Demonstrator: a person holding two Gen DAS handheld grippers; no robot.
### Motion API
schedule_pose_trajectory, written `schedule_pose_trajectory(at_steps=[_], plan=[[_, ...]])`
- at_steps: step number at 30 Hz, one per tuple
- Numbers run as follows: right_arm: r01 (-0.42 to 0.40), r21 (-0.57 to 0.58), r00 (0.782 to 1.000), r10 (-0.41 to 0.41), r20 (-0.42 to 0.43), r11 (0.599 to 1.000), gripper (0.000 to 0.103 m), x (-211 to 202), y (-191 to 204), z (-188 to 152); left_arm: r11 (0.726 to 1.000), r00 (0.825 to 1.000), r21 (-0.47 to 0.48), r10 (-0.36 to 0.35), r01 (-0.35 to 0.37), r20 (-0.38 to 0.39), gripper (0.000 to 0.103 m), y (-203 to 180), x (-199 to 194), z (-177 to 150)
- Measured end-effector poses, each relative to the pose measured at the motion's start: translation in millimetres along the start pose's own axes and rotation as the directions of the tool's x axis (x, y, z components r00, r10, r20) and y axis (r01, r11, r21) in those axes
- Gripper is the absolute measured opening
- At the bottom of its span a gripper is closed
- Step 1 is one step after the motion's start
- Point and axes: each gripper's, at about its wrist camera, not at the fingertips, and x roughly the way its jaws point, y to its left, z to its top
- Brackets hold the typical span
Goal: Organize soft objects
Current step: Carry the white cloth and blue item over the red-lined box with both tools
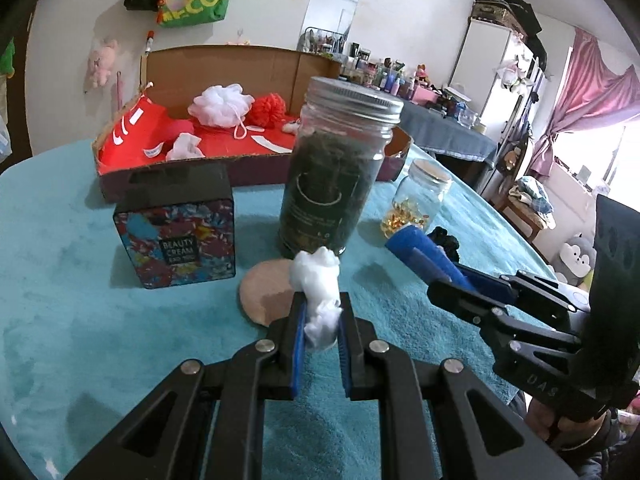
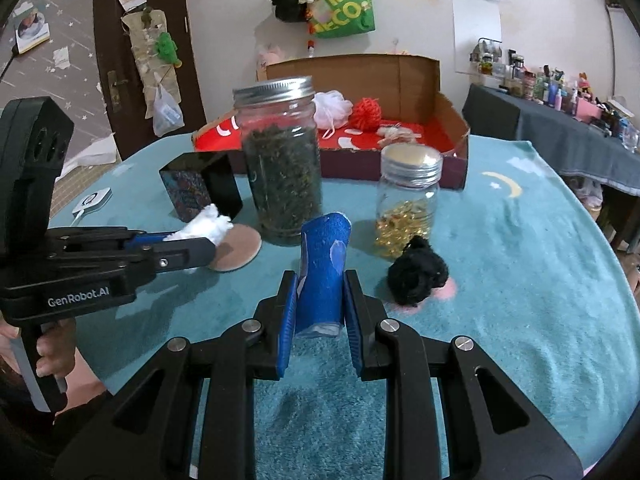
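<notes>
I see a white cotton wad (image 1: pixel 318 296) and a blue sponge (image 2: pixel 323 268) above the teal bench cover (image 2: pixel 520 280). The box (image 2: pixel 456 120) is brown cardboard lined red; the tin (image 1: pixel 176 248) has a multicoloured floral print.

"BEAUTY CREAM" on patterned box (image 1: pixel 176 240)

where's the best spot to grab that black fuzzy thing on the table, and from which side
Grip the black fuzzy clump across its rounded middle, coming down from above. It lies loose on the teal cloth, clear on its near and right sides; the small jar stands just behind it.
</notes>
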Motion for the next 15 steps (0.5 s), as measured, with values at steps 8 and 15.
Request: schedule_pose_trajectory(at_steps=[8,15], plan=[[0.001,-0.004,1.0,-0.001,-0.013,1.0,0.021,2.2,0.6,0.0,1.0,1.0,0.005,0.005,-0.005,-0.007,0.015,-1.9,0.7,-2.1],[0.006,-0.01,1.0,-0.006,-0.017,1.0,0.021,1.4,-1.1,-0.9,1.0,1.0,-0.001,0.014,-0.014,-0.013,0.015,1.7,-1.3,-3.4]])
